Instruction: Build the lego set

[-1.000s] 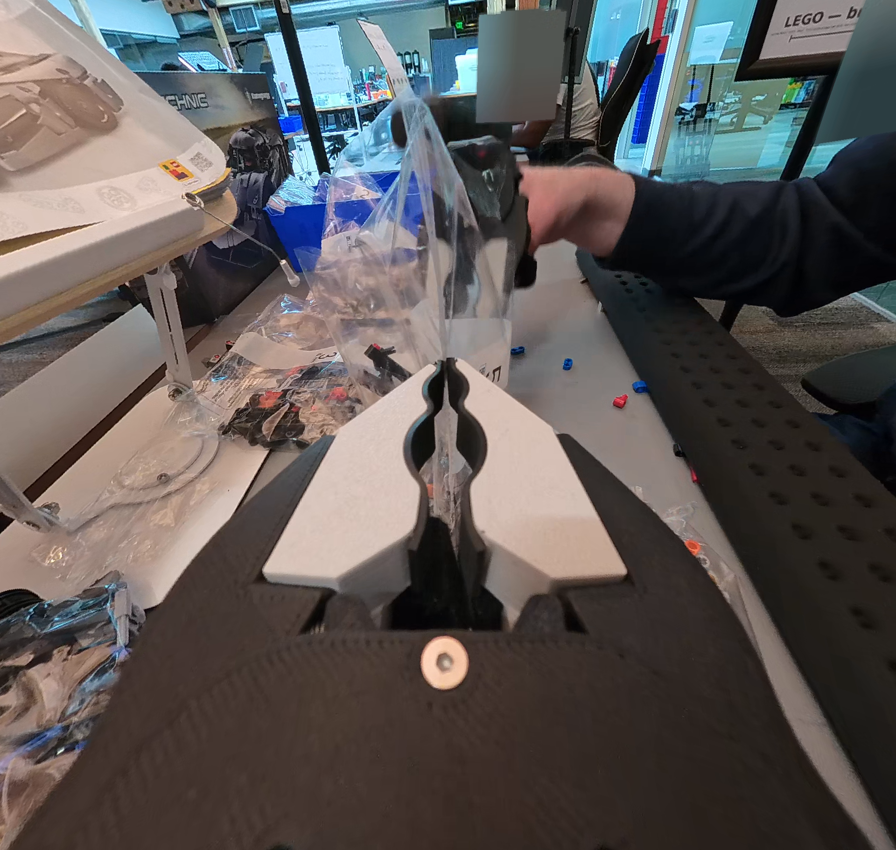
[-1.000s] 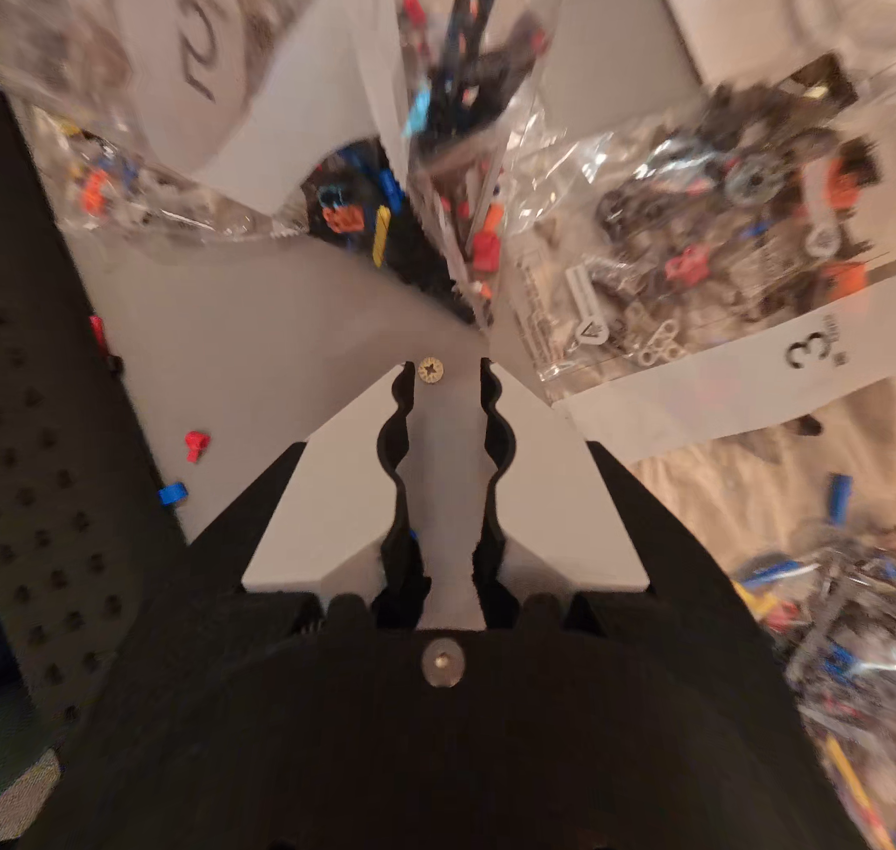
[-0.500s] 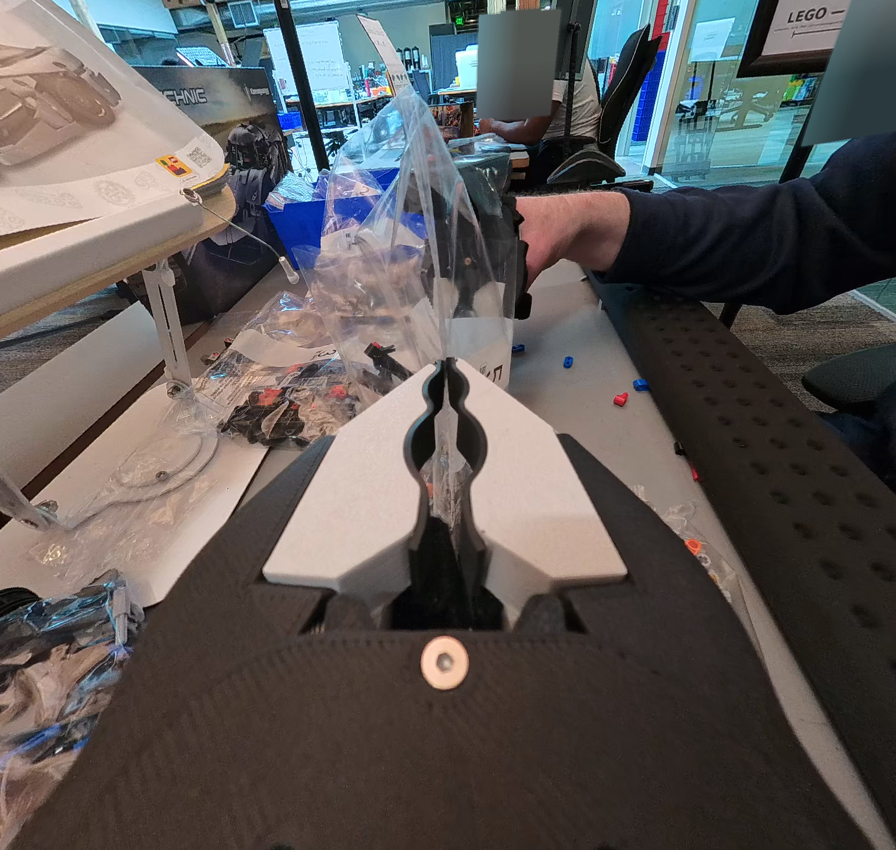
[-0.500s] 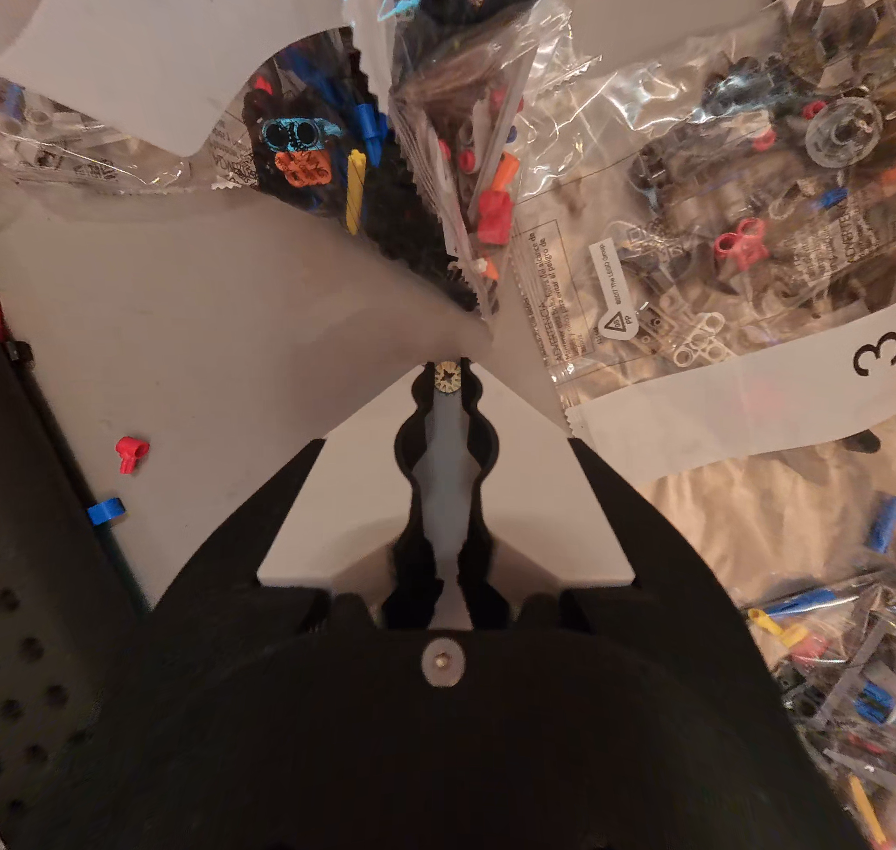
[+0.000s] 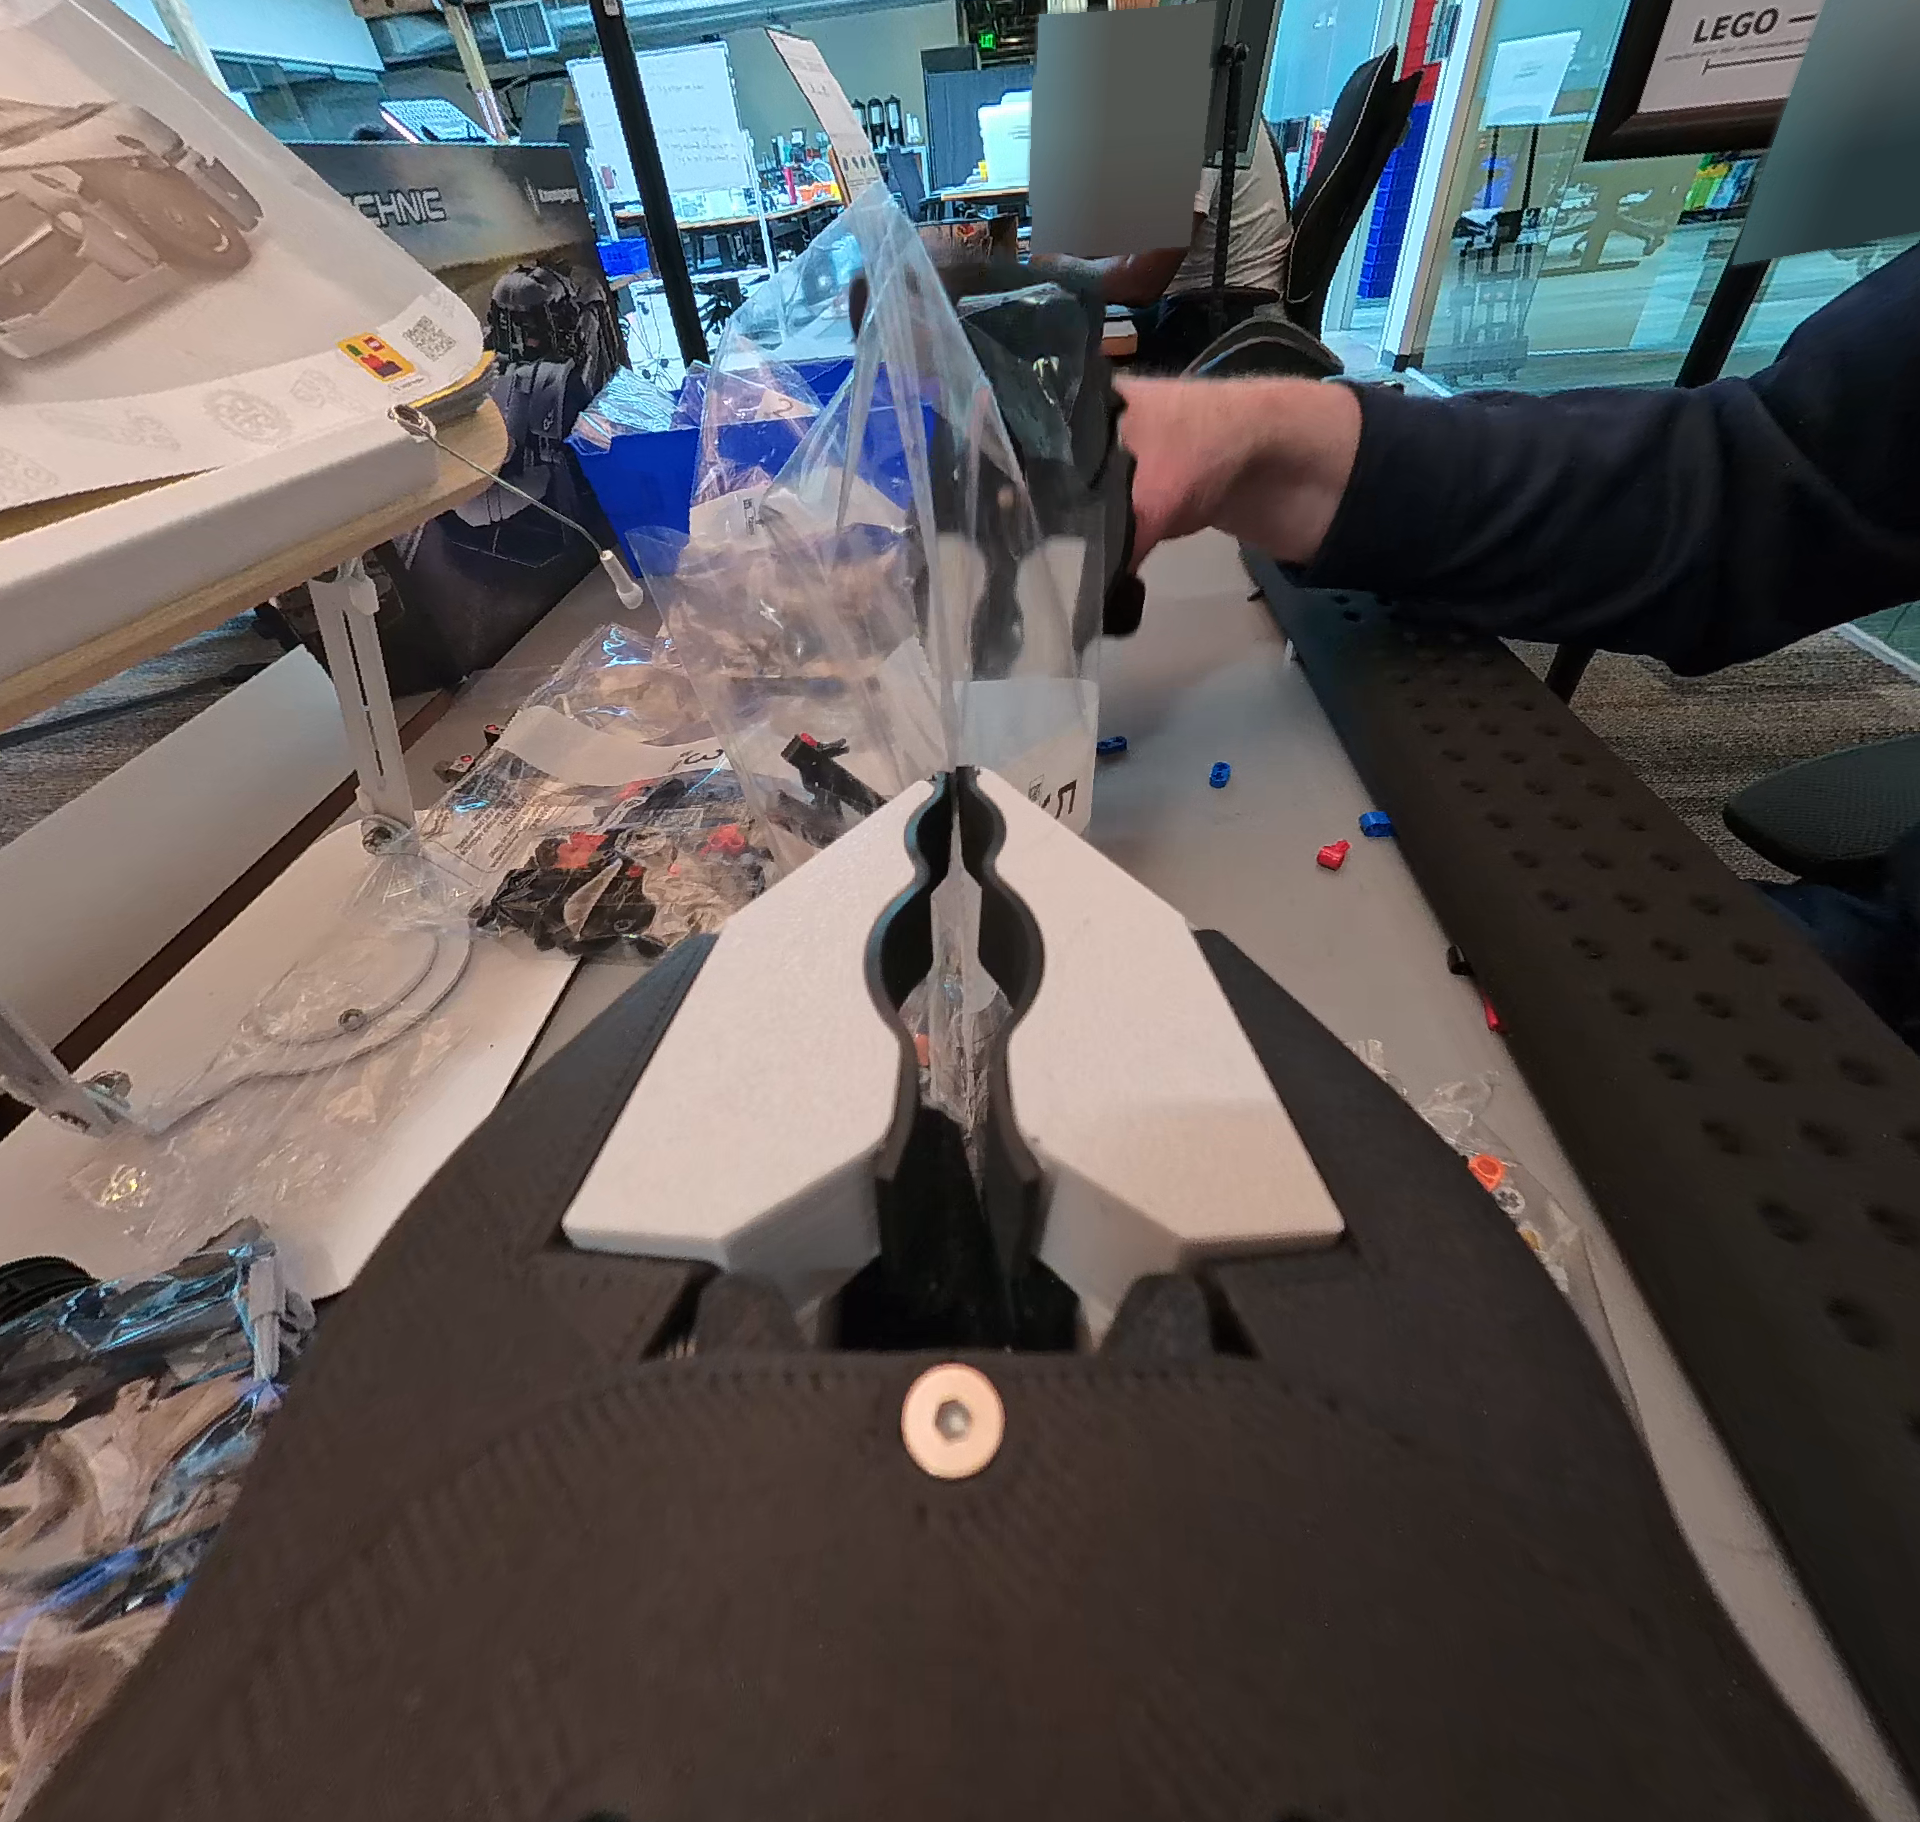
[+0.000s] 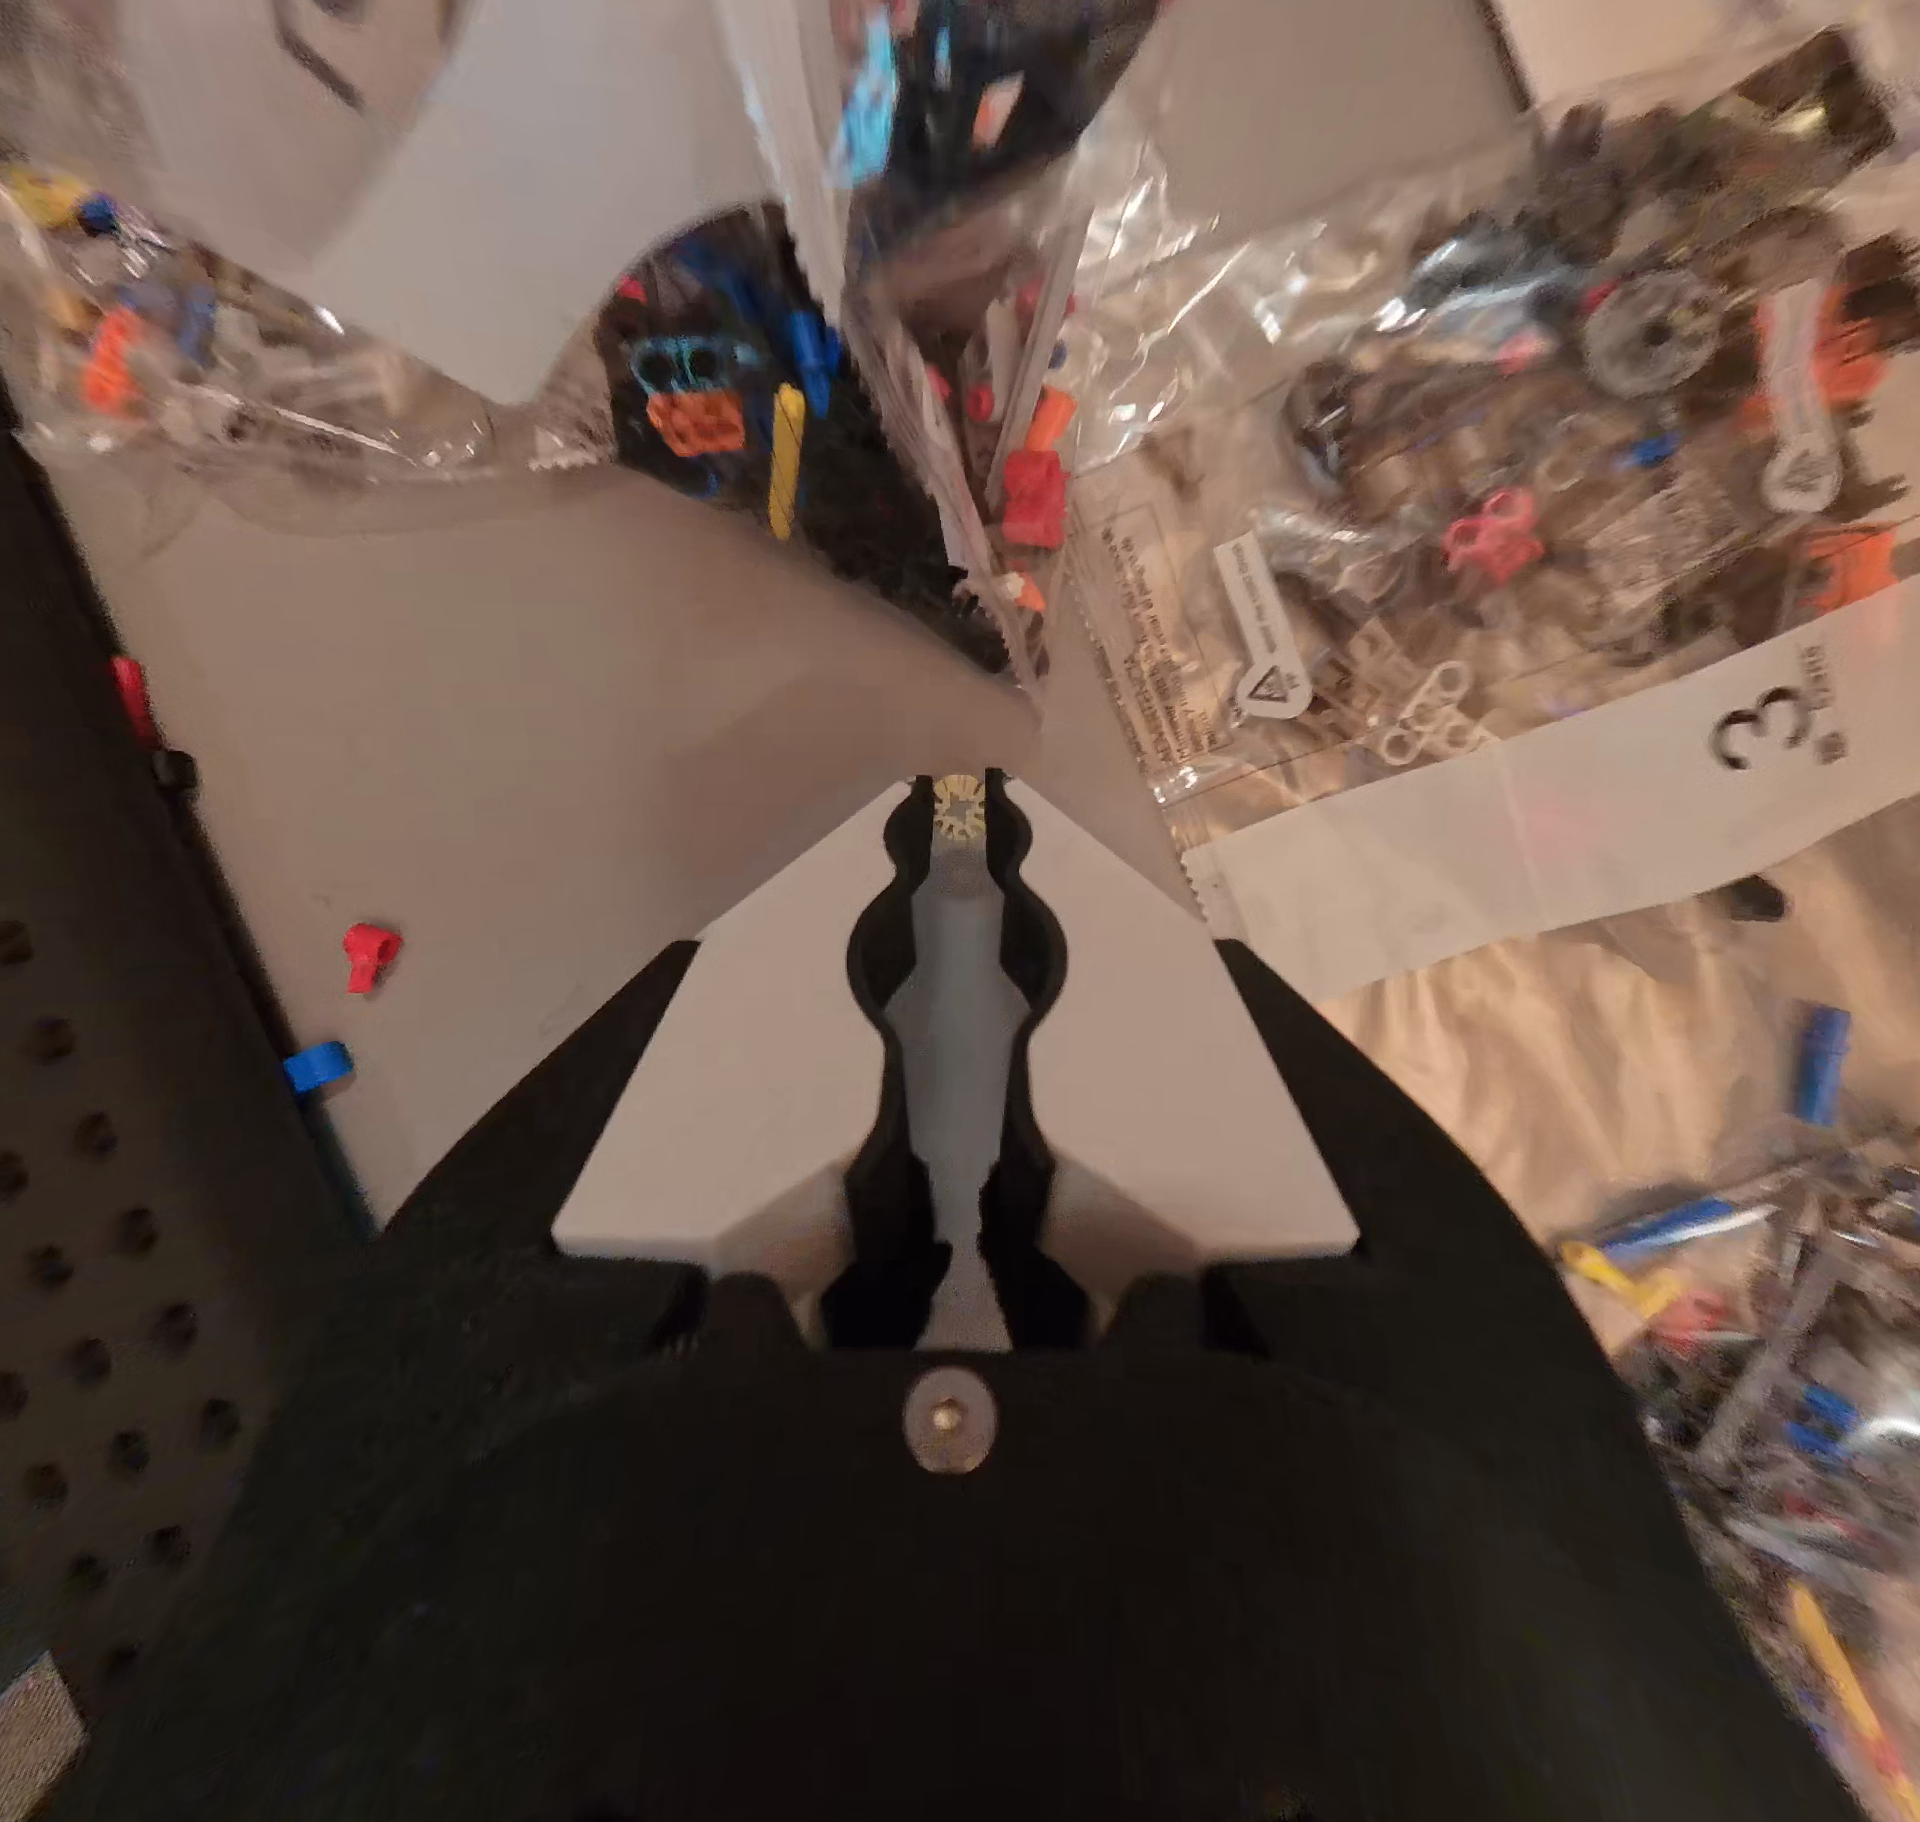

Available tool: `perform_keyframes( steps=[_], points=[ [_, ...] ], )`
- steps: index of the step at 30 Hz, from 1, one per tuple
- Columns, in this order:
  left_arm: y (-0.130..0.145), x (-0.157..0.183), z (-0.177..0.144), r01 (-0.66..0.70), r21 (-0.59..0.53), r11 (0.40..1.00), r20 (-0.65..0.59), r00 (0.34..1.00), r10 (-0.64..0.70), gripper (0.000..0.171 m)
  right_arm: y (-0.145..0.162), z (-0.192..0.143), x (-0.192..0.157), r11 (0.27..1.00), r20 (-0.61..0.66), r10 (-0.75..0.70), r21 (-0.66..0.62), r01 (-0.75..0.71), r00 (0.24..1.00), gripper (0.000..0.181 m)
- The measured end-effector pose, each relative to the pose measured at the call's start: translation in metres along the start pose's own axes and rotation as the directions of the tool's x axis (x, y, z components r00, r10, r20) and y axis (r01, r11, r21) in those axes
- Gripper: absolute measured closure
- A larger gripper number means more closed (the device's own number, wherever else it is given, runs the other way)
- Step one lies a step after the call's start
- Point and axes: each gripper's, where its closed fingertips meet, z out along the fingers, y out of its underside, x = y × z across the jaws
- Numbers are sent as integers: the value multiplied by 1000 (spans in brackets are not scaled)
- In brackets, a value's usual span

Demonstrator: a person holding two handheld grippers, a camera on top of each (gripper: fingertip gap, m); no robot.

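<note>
My left gripper (image 5: 954, 785) is shut on the edge of a clear plastic bag (image 5: 883, 525) and holds it upright above the grey table (image 5: 1226, 899). The bag holds black, blue and orange Lego parts and also shows in the right wrist view (image 6: 935, 245). My right gripper (image 6: 958, 798) points down at the table and is shut on a small tan gear (image 6: 958, 808) at its fingertips. In the left wrist view the right gripper (image 5: 1003, 629), held by a hand (image 5: 1236, 463), shows through the bag just behind it.
A sealed bag of dark parts (image 6: 1507, 525) lies right of the right gripper. Loose red (image 6: 369, 951) and blue (image 6: 317, 1066) pieces lie by a black perforated board (image 5: 1662, 941). An instruction booklet on a stand (image 5: 156, 318) is at the left, with more bags (image 5: 603, 837) below it. Spacing between my two grippers at the tips: around 20 centimetres.
The right gripper closed on the tan gear on the table, then rose with it. The left gripper stays shut on the bag and has not moved.
</note>
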Motion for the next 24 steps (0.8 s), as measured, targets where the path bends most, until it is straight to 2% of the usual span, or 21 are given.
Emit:
perform_keyframes(
  steps=[3,7,11,15,17,24],
  points=[
    [0,0,1,3,1,1000,-2,1000,-3,171,-30,-30,-1,994,-21,-17,109,20,1000,174],
    [2,0,2,7,-3,1000,-4,1000,-7,171,-91,-75,-14,954,-52,-95,282,106,994,174],
    [3,-1,1,8,-5,1000,-2,1000,-8,171,-133,-82,-30,930,-43,-166,327,171,985,174],
    [3,-1,1,7,-6,1000,-3,1000,-7,171,-144,-63,-35,938,-18,-187,292,184,982,173],
    [3,0,0,5,-7,1000,-3,1000,-5,171,-144,-58,-34,942,-13,-175,288,172,984,162],
    [2,1,2,4,-7,1000,-8,1000,-4,171,-123,-90,-22,922,-34,-96,373,102,995,155]
  ],
)
